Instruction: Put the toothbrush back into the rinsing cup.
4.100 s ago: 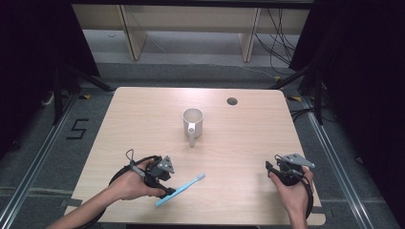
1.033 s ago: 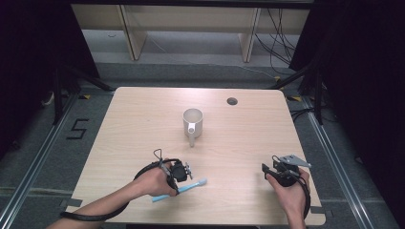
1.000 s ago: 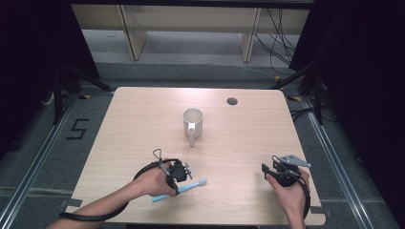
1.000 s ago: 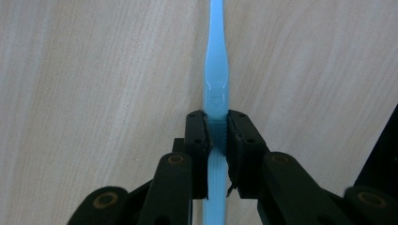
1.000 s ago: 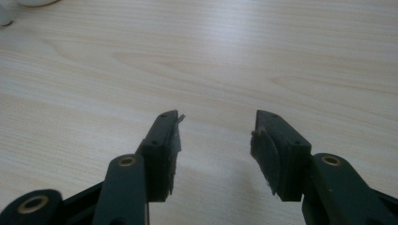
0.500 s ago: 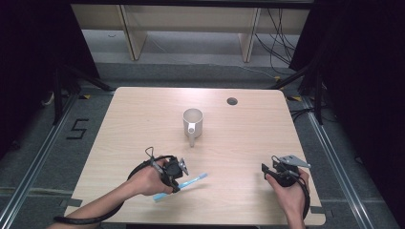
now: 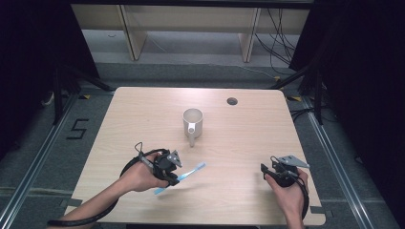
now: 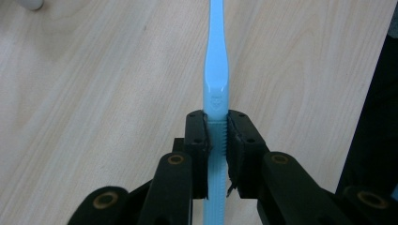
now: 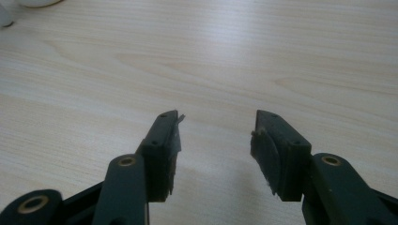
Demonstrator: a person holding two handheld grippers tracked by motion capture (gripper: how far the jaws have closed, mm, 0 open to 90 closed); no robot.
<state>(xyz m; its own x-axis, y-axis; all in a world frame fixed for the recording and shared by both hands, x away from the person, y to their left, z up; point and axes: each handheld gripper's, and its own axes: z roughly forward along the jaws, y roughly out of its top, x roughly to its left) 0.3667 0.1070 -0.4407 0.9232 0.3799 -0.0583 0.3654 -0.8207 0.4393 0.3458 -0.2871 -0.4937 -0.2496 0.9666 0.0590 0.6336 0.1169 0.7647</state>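
Over the counter (image 7: 143, 109), the high view has the left gripper (image 7: 173, 172) near the front edge, its fingers clenched on a blue toothbrush (image 7: 193, 169). A second ago the toothbrush lay almost flat just by the hand; now it slants, its far end raised and aimed roughly toward the mug (image 7: 193, 125), with a faint shadow under it on the wood. That reads as the pick-up being done (the brush looks clear of the surface, though its near end is partly hidden by the hand). The mug stands upright mid-counter, handle toward the person, well apart from the brush. The right gripper (image 7: 267, 171) sits at the front right, where it was a second ago, and a dark hole (image 7: 232, 101) marks the far side.

Along the left gripper view, the two fingers (image 8: 196, 136) press on the ribbed part of the brush handle from either side, the smooth neck running straight up and away from them over the wood. The grip looks centred and square, so carrying should not twist it.

Along the right gripper view, the fingers (image 9: 162, 136) stand apart with nothing between them, only bare wood below.

My guess is that the brush now goes to the mug, likely dropped in upright.
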